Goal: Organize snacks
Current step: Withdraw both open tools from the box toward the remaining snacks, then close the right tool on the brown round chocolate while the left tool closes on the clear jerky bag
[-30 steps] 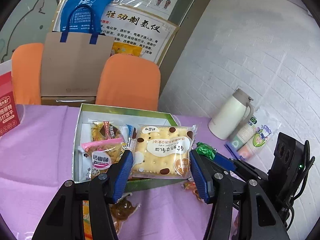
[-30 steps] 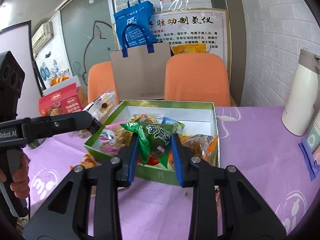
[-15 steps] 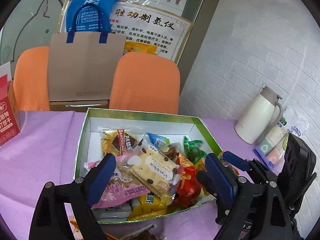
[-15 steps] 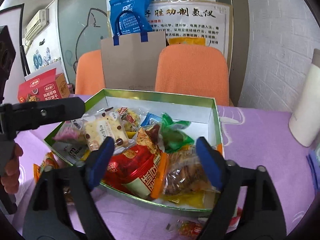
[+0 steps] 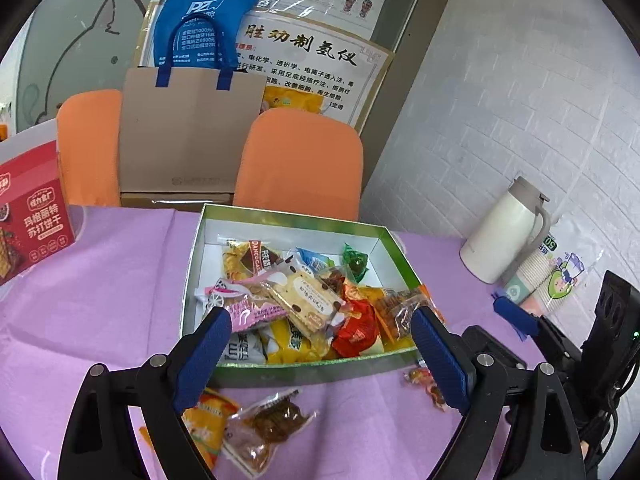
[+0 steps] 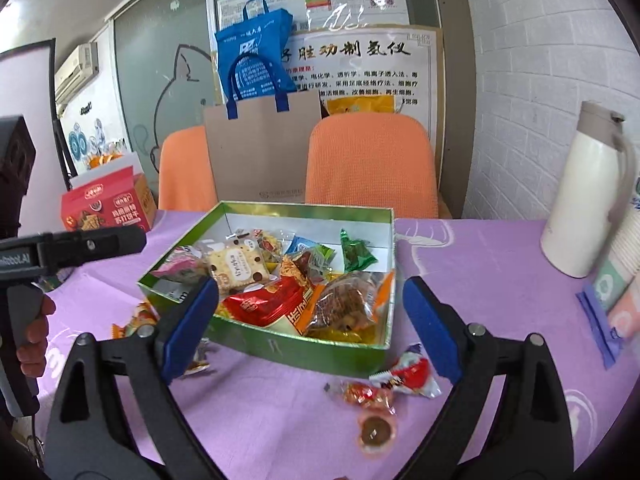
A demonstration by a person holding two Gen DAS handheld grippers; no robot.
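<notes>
Releasing both packets into the box: jaws wide and empty.

One second earlier my left gripper (image 5: 320,354) clamped the spotted biscuit packet (image 5: 310,300) and my right gripper (image 6: 310,322) clamped the green packet (image 6: 356,254). Both packets lay inside the green box (image 5: 304,224) at centre frame, so I judged that deposit step complete. Loose snacks remained on the purple tablecloth (image 5: 100,280): a brown packet (image 5: 268,426) at lower centre of the left view, a red-and-white packet (image 6: 408,374) and a round sweet (image 6: 376,430) at lower centre of the right view. Readable writing: "DANCO" on a boxed cake packet (image 5: 256,256); "PZ" on the blue bag (image 5: 204,20), upper left.
</notes>
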